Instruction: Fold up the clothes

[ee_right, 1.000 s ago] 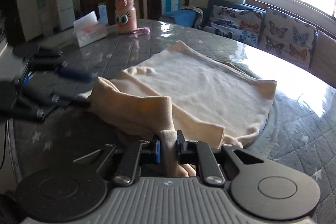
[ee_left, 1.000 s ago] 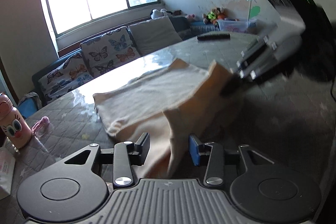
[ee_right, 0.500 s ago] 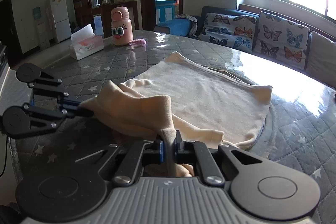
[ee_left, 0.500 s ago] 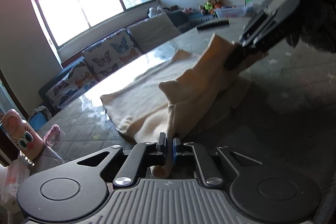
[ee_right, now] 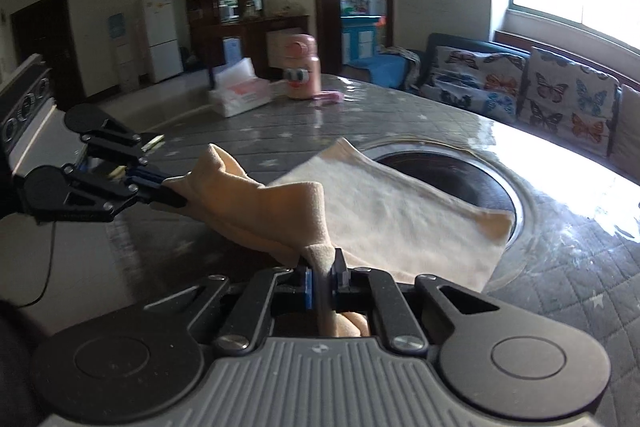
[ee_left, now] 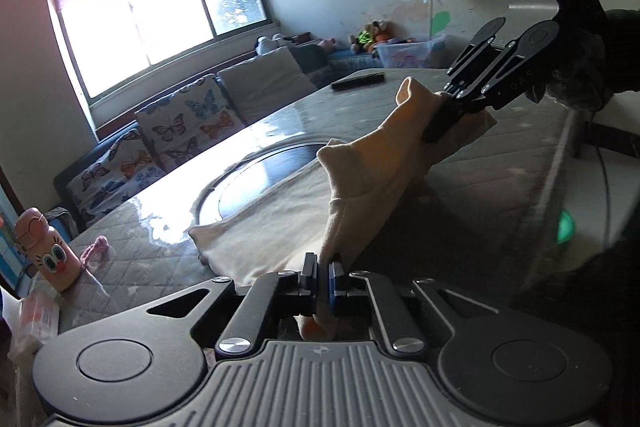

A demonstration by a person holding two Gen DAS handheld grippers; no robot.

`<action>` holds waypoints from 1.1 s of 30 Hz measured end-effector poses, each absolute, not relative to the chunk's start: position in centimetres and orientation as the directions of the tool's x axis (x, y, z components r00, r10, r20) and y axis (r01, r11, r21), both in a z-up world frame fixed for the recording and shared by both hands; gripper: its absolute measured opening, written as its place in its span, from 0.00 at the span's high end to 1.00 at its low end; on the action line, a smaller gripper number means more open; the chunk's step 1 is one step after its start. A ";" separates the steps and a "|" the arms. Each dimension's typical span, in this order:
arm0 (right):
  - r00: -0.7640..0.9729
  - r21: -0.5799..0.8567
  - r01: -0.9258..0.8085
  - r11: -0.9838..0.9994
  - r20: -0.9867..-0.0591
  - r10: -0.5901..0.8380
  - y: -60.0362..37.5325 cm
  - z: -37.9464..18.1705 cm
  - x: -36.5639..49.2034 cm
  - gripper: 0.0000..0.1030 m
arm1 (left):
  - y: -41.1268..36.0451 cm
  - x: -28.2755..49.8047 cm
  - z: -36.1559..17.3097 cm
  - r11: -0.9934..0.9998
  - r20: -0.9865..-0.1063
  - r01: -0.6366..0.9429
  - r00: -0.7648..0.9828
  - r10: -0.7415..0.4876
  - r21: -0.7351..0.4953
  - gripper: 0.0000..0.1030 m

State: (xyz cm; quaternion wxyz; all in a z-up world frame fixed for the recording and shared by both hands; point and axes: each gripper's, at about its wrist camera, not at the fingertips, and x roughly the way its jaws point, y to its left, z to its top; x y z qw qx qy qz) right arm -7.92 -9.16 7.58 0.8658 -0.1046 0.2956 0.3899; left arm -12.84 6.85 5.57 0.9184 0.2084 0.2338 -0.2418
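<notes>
Clearly the soft, light cream cotton garment (ee_left: 280,223) sags between both tongs, left (ee_left: 323,273) and right (ee_right: 322,275), each clamped tight on a near-edge corner. Such corners look like the best hold; its far half lies on the grey quilted worktop (ee_right: 580,291).

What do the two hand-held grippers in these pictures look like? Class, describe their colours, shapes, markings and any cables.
Both the left gripper and the right gripper are black, with jointed linkage arms, silver screws, round discs at each side and a grey ribbed base. The fingers carry blue pads. The right gripper has a grey top block with three round lenses and a green light. A thin black cable hangs below the left gripper.
</notes>
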 end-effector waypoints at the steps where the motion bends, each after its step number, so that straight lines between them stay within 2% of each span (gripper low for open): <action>1: 0.516 0.048 -0.743 0.668 -0.594 0.617 -9.2 7.8 -8.6 0.93 | 6.8 -13.4 5.7 0.795 -0.533 0.546 0.770 -0.351 0.265 0.94; 7: 0.520 0.030 -0.745 0.667 -0.601 0.607 -9.0 8.5 -9.2 0.93 | 7.2 -12.0 6.5 0.819 -0.519 0.521 0.782 -0.345 0.241 0.94; 14: 0.563 0.055 -0.684 0.727 -0.594 0.574 -8.9 9.0 -3.7 0.94 | 7.8 -5.5 7.2 0.847 -0.494 0.479 0.808 -0.322 0.232 0.94; 20: 0.574 0.076 -0.635 0.769 -0.619 0.536 -8.3 8.0 1.9 0.95 | 7.8 2.1 5.5 0.869 -0.525 0.436 0.809 -0.264 0.235 0.95; 27: 0.583 0.119 -0.546 0.829 -0.657 0.478 -7.7 4.6 7.3 0.95 | 7.8 7.5 1.4 0.908 -0.605 0.371 0.774 -0.187 0.194 0.94; 29: 0.579 0.132 -0.519 0.845 -0.673 0.461 -7.7 3.3 8.2 0.94 | 7.7 8.1 0.6 0.913 -0.617 0.357 0.769 -0.166 0.198 0.91; 33: 0.590 0.132 -0.460 0.878 -0.694 0.413 -7.9 1.1 9.5 0.83 | 8.0 8.8 0.4 0.925 -0.624 0.326 0.769 -0.138 0.197 0.87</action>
